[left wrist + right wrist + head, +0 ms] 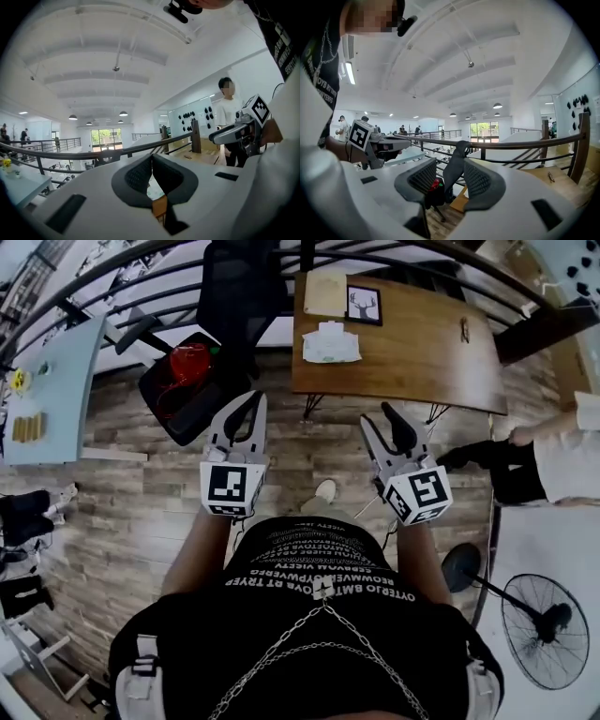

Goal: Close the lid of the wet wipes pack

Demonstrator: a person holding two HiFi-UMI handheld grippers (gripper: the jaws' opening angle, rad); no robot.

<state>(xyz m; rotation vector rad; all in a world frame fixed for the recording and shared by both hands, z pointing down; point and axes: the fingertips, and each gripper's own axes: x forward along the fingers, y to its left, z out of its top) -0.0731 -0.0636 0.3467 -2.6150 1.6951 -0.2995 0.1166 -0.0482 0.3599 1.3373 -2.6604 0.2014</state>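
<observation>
Head view, nearest first: the left gripper [253,402] is held out ahead of the standing person, jaws tip to tip, nothing between them. The right gripper [380,418] stands beside it, jaws parted and empty. Beyond both, the brown wooden table [412,352] carries the white soft wet wipes pack [330,343] near its front left edge, well apart from either gripper. Lid position is too small to confirm. Recommended: approach squarely, steady the pack with one gripper and press the lid flat with the other.

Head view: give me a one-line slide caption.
Person stands short of the wooden table bearing the wet wipes pack, left gripper shut, right gripper open, both empty.
</observation>
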